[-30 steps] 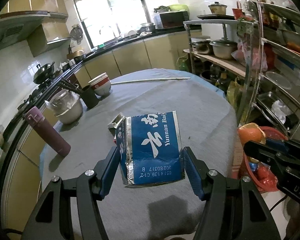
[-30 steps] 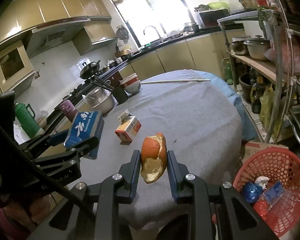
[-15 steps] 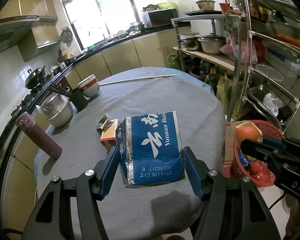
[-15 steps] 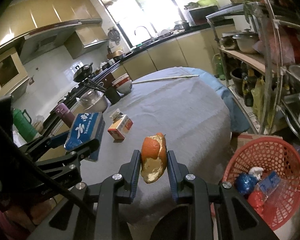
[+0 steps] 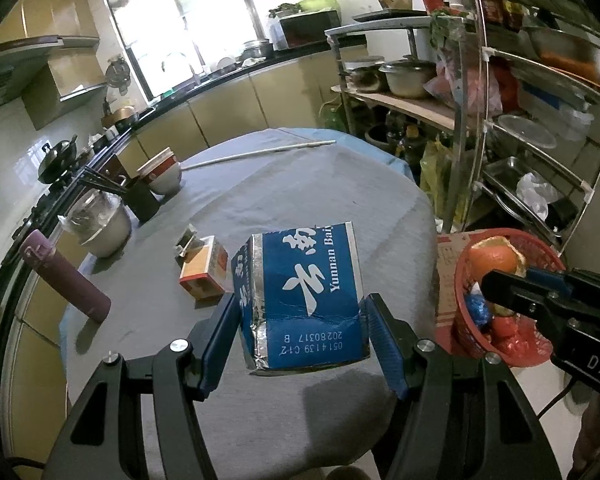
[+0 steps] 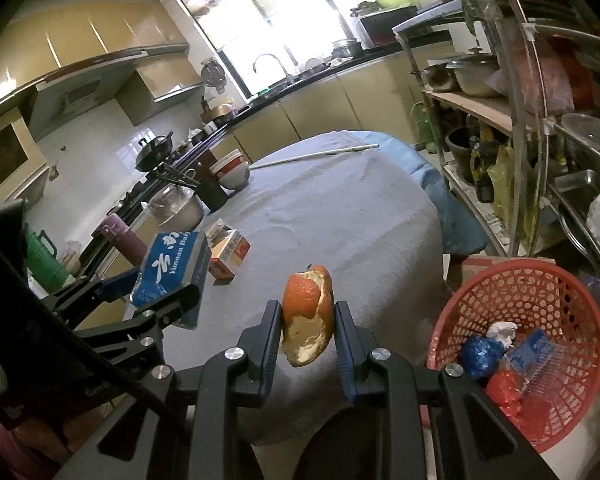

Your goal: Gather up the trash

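My left gripper (image 5: 302, 320) is shut on a blue and silver carton (image 5: 306, 296) with white lettering, held in the air above the near edge of the round table (image 5: 292, 200). The same carton (image 6: 172, 268) shows at the left of the right wrist view. An orange peel (image 6: 308, 316) is clamped between the blue pads of my right gripper (image 6: 308, 332). In the left wrist view that peel (image 5: 494, 258) hangs over the red mesh basket (image 5: 512, 340). The basket (image 6: 532, 300) stands on the floor right of the table and holds several pieces of trash.
A small orange box (image 5: 204, 270) lies on the grey tablecloth. Bowls (image 5: 162, 172), a dark cup with chopsticks (image 5: 140, 200), a covered pot (image 5: 102, 224) and a purple flask (image 5: 66, 280) line the table's left side. A metal shelf rack (image 5: 520, 120) stands at the right.
Both grippers have drawn back and drifted right with their loads. The red basket has come further into both views, and the orange box has appeared from behind the carton.
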`<move>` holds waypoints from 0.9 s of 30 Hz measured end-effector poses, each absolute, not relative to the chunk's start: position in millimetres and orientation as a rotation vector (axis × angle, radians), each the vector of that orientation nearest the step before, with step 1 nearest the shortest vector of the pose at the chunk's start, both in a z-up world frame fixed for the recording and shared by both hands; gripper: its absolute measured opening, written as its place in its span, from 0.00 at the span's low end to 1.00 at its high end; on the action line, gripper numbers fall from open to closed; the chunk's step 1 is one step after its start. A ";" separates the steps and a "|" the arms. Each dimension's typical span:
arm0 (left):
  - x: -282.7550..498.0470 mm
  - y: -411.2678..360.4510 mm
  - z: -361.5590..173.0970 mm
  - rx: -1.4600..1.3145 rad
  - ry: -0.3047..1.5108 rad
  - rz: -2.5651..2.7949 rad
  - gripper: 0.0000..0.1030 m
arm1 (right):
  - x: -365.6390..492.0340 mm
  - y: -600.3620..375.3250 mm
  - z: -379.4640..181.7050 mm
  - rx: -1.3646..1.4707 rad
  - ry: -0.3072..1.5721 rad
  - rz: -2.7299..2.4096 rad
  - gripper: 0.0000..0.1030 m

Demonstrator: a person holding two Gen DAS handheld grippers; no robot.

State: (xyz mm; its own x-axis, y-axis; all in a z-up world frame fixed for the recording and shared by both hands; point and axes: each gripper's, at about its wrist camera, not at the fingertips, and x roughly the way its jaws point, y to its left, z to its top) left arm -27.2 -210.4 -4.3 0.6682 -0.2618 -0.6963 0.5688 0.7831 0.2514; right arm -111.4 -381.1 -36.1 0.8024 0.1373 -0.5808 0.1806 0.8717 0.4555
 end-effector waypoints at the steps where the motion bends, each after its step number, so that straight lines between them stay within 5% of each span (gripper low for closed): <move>1: -27.6 -211.3 -4.8 0.483 0.692 -0.491 0.64 | -112.3 -381.9 -36.5 0.523 0.647 -0.025 0.27; 27: -48.1 -254.3 -30.0 0.583 0.726 -0.587 0.64 | -149.5 -431.3 -72.9 0.635 0.686 -0.150 0.28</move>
State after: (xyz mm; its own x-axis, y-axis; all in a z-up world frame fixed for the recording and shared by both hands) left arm -48.1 -254.3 -30.0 0.6067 -0.2842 -0.7424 0.6663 0.6911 0.2800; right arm -149.5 -431.3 -72.9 0.7715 0.0737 -0.6320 0.3302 0.8027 0.4967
